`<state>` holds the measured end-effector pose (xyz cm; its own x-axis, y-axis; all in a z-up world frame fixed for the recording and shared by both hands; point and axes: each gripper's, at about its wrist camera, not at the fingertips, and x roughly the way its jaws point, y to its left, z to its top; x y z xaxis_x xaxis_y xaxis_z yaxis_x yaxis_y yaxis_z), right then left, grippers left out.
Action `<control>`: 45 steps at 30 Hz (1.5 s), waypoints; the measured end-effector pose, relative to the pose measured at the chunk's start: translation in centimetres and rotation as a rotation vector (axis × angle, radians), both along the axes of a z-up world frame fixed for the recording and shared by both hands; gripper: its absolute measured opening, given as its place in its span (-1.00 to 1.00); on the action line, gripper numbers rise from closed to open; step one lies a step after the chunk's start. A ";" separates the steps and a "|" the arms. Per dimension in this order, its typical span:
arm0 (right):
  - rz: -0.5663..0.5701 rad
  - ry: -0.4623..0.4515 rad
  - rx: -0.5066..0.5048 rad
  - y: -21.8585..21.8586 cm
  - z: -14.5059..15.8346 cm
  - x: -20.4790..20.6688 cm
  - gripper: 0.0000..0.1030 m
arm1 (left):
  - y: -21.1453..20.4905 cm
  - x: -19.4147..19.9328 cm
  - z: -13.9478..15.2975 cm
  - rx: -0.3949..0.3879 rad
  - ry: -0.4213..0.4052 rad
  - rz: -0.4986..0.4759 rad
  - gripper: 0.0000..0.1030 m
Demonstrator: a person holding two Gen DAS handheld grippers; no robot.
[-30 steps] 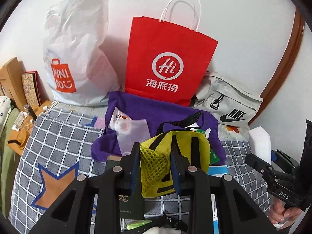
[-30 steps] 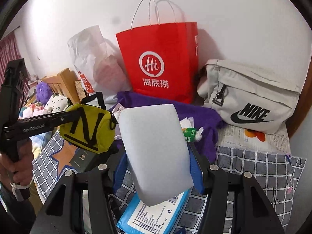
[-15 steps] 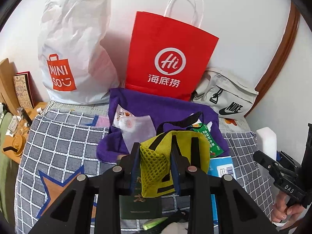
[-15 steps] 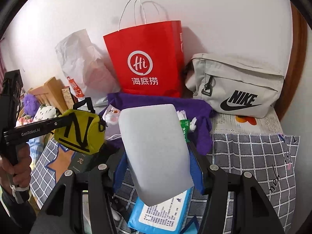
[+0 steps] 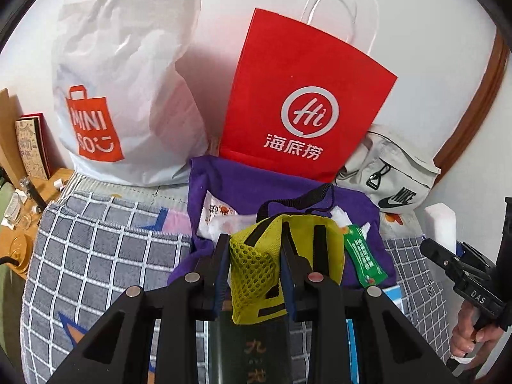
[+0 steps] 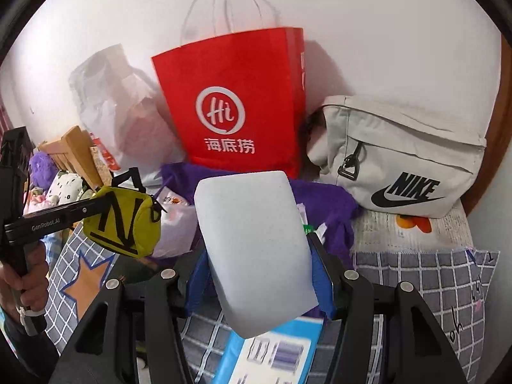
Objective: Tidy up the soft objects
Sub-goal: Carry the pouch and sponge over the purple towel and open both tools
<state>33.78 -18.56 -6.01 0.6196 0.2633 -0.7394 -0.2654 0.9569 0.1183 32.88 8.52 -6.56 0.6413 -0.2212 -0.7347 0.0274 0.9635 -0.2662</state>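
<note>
My left gripper is shut on a small yellow-green pouch with black straps and holds it above the bed; the pouch also shows in the right wrist view. My right gripper is shut on a white foam sponge block, held in the air; its edge shows in the left wrist view. A red paper bag stands against the wall behind a purple cloth. A white Miniso plastic bag stands to its left, a grey Nike bag to its right.
A grey checked blanket covers the bed. On the purple cloth lie a snack packet and a green sachet. A blue-white wipes pack and a dark box lie below the grippers. A wooden side table stands left.
Both grippers have moved forward toward the bags at the wall, which now look larger. Both holds are unchanged.
</note>
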 end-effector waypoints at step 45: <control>0.065 0.237 -0.049 3.4 -8.4 5.6 0.53 | -0.9 4.9 -6.0 0.030 0.221 -0.027 0.17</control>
